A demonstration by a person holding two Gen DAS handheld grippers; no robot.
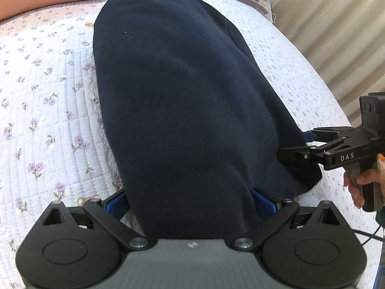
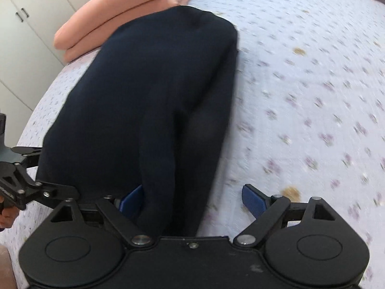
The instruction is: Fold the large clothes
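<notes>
Left gripper [image 1: 190, 204]: jaws spread wide, blue pads [image 1: 116, 203] showing on either side of the near end of the dark navy garment [image 1: 182, 91]. Cloth runs between the fingers and back over the gripper body; whether the pads actually press it I cannot tell (they look apart from each other, fabric filling the gap).

Right gripper [image 2: 192, 200]: also wide open. Its left blue pad [image 2: 131, 201] touches the garment's near edge; the right pad sits clear over the bedspread [image 2: 312, 96], beside the cloth. From the left wrist view the right gripper [image 1: 292, 150] comes in from the right, fingers at the garment's near right corner, a hand [image 1: 361, 183] around its grip.

Garment lies lengthwise on the floral quilted bedspread [image 1: 48, 96], a long folded strip reaching from both grippers to the far side, with a lengthwise crease down the middle in the right wrist view.

No containers in view. A folded peach blanket [image 2: 115, 24] sits at the far left, just past the garment's far end, partly cut off by the frame. White cupboard doors [image 2: 26, 24] far left; curtain [image 1: 332, 36] far right. Right wrist view is motion-blurred, print hard to read.
</notes>
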